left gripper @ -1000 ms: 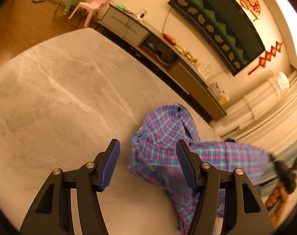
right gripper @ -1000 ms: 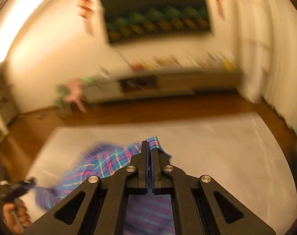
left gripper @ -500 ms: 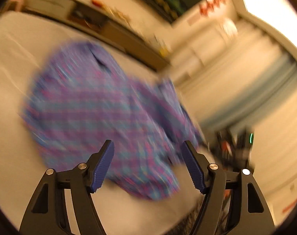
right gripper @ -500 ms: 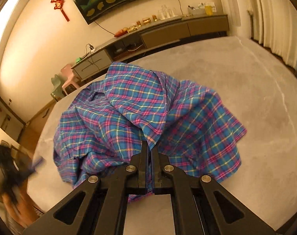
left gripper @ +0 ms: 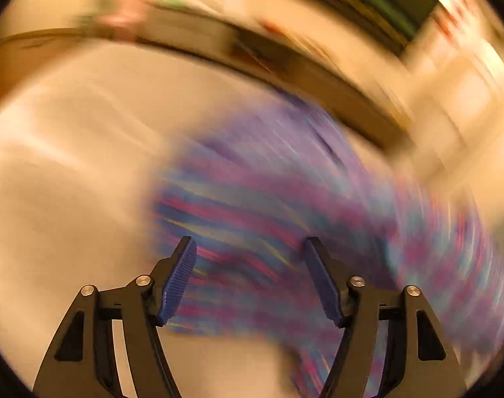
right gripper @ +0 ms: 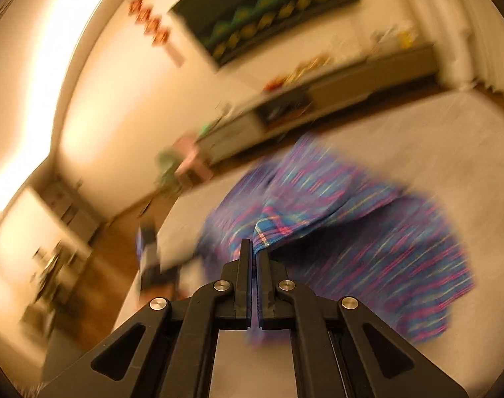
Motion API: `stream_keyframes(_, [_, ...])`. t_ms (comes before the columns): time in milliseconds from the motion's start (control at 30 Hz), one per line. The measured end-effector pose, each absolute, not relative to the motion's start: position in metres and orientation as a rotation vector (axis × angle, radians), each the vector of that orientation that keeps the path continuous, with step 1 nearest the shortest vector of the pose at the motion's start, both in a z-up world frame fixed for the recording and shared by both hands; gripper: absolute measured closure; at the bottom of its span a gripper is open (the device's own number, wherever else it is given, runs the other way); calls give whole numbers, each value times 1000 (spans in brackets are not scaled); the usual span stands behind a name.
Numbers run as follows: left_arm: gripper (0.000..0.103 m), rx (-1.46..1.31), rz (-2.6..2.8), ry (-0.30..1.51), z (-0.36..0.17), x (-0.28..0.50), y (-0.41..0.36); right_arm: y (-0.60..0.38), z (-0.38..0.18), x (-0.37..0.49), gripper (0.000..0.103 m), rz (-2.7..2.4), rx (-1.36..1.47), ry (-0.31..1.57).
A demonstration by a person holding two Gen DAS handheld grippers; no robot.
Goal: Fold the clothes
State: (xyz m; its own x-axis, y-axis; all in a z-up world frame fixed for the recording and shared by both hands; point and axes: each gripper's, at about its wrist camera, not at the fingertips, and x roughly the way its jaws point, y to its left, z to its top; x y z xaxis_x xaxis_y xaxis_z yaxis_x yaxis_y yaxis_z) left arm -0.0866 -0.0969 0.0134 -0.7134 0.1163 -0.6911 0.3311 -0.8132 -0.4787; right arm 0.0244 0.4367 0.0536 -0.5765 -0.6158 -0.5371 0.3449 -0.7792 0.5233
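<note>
Jaws first: your right gripper [right gripper: 254, 248] has both black fingers pressed together on a fold of the plaid shirt [right gripper: 351, 219], the cloth edge pinched right at the tips and pulled up into a little ridge. Your left gripper [left gripper: 250, 278] is spread with its jaws closing a bit, the 2 blue ribbed pads [left gripper: 179, 282] standing apart over the shirt [left gripper: 268, 205] without pressing it; the cloth is in view between them, though the blur hides whether it actually sits inside the gap. Further out, the blue, pink and purple shirt lies bunched on the pale grey marble-look table [right gripper: 451, 139]. Behind that you've got a long low cabinet [right gripper: 368, 79] against the wall and a dark wall panel [right gripper: 268, 10] above it.
</note>
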Motion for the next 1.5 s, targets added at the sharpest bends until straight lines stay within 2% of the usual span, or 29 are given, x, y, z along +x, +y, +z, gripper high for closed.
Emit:
stream_keyframes(100, [32, 1045, -2582, 1190, 18, -50, -131, 379, 18, 44, 98, -2181, 1095, -350])
stream_keyframes(167, [32, 1114, -2656, 1285, 14, -26, -120, 362, 3, 50, 79, -2196, 1124, -182])
stream_keyframes(200, [32, 1176, -2705, 1334, 11, -13, -108, 363, 1, 49, 62, -2249, 1118, -116])
stream_keyframes(233, [31, 1220, -2742, 1382, 8, -6, -96, 366, 1, 47, 54, -2283, 1111, -102])
stream_keyframes(333, [30, 1405, -2823, 1529, -5, 8, -55, 392, -1, 33, 53, -2331, 1132, -228])
stream_keyframes(500, [25, 1501, -2827, 1767, -8, 17, 18, 424, -19, 16, 53, -2355, 1207, -442])
stream_keyframes(567, [22, 1498, -2845, 1787, -8, 13, 36, 424, -24, 14, 57, -2352, 1231, -443])
stream_keyframes(600, [20, 1494, -2855, 1792, -8, 11, 44, 423, -27, 14, 65, -2344, 1242, -429])
stream_keyframes(667, [20, 1462, -2876, 1707, -14, 8, 58, 415, -36, 15, 67, -2318, 1271, -395])
stream_keyframes(700, [22, 1445, -2885, 1661, -17, 7, 65, 411, -39, 15, 67, -2305, 1284, -384])
stream_keyframes(733, [38, 1428, -2888, 1639, -22, 6, 68, 407, -43, 14, 67, -2292, 1297, -373])
stream_keyframes(767, [59, 1426, -2892, 1607, -28, 4, 71, 408, -43, 14, 67, -2317, 1306, -357])
stream_keyframes(800, [94, 1455, -2909, 1534, -32, -2, 73, 411, -40, 15, 67, -2374, 1308, -338])
stream_keyframes(900, [95, 1471, -2950, 1373, -31, -4, 75, 426, -5, 21, 67, -2622, 1234, -195])
stream_keyframes(967, [95, 1470, -3009, 1264, -23, 0, 82, 413, 33, 23, 62, -2689, 1121, -63])
stream_keyframes(1000, [96, 1474, -3045, 1204, -17, 4, 87, 396, 50, 20, 50, -2677, 1076, 21])
stream_keyframes(1033, [96, 1482, -3064, 1158, -14, 7, 91, 378, 66, 16, 34, -2660, 1031, 105])
stream_keyframes(1100, [96, 1503, -3122, 1033, -7, 17, 106, 318, 86, -1, 22, -2555, 963, 344])
stream_keyframes(1233, [96, 1526, -3179, 909, -1, 26, 120, 205, 78, -58, 22, -2344, 946, 777])
stream_keyframes(1400, [97, 1585, -3188, 873, -2, 36, 125, 100, -17, -160, 23, -2011, 1224, 1207])
stream_keyframes(1433, [97, 1590, -3189, 871, -2, 41, 124, 93, -36, -171, 28, -1950, 1277, 1242])
stream_keyframes(1467, [97, 1598, -3187, 876, -1, 40, 121, 86, -54, -182, 41, -1888, 1330, 1275])
stream_keyframes(1500, [98, 1599, -3182, 884, -1, 38, 118, 88, -64, -191, 83, -1854, 1386, 1275])
